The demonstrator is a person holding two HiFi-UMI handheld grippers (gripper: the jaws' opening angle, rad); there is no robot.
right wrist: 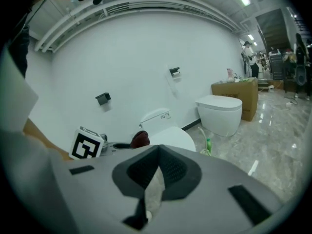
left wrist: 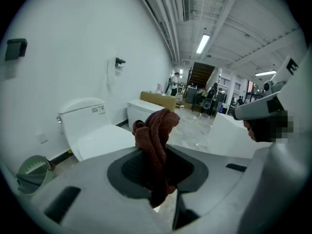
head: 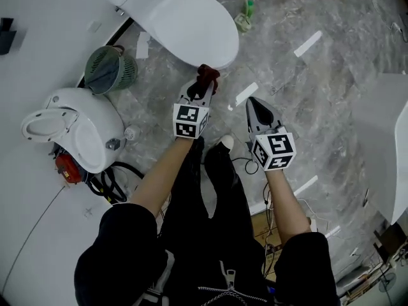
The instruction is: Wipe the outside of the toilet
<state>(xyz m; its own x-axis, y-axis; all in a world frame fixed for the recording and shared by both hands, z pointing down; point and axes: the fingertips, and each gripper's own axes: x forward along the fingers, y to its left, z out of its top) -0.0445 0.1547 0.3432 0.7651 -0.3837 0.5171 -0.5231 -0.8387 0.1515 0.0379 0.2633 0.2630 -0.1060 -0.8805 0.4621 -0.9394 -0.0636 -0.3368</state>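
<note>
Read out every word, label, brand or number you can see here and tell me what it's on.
No text here can be read.
Sticker on the toilet tank: print too small and blurred to read.
Marker cubes on the left gripper and right gripper: square patterns only, no words.
Cloth in the left gripper: no label shows.

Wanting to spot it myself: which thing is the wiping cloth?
Find the white toilet by the wall. Near its front end, the left gripper pinches a crumpled cloth. Unlike the white toilet and grey floor, it is dark red.
</note>
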